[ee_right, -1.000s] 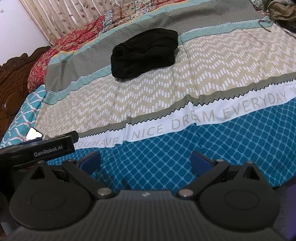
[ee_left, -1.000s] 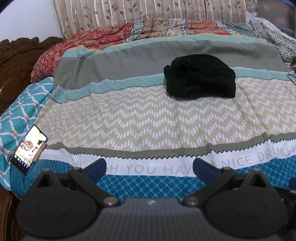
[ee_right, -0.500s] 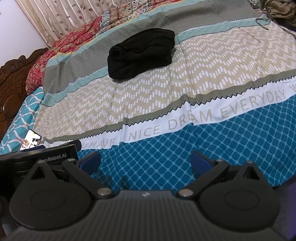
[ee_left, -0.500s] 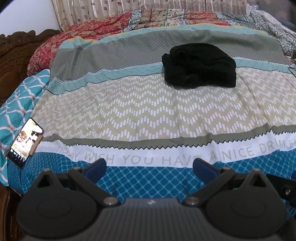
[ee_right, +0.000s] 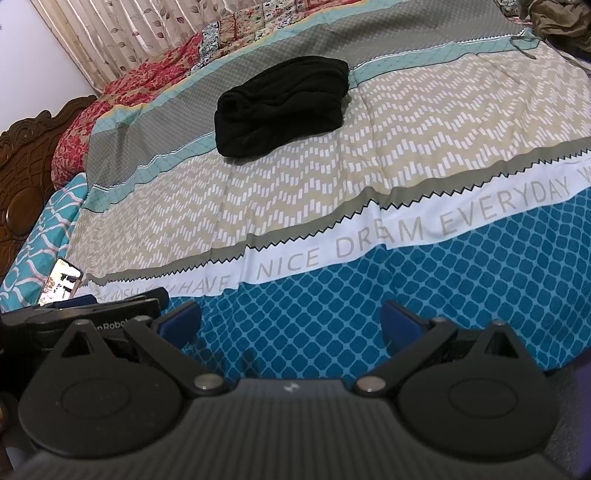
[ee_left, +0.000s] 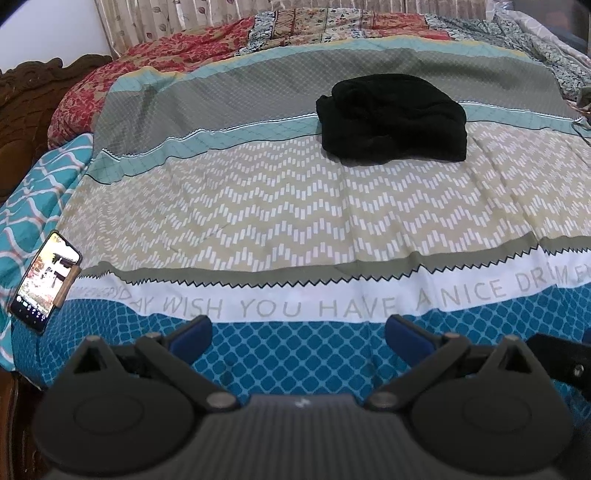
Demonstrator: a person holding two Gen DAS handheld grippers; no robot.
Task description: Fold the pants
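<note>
pants lie as a compact black bundle on the bedspread, at twelve o'clock from both tools, well apart. left gripper and right gripper hang spread, empty. bundle fits folded or merely heaped; any grasp should pinch an edge, not bulk.

Pants bundled on bedspread, far half of bed, at 1 o'clock in left wrist view, 11 o'clock in right wrist view. Phone at bed's left edge, 9 o'clock, well apart from pants. Headboard beyond phone at 10 o'clock. Quilt behind bedspread at 11 to 12 o'clock, curtain behind quilt. Left gripper and right gripper side by side above near edge at 6 o'clock, left one beside phone.
</note>
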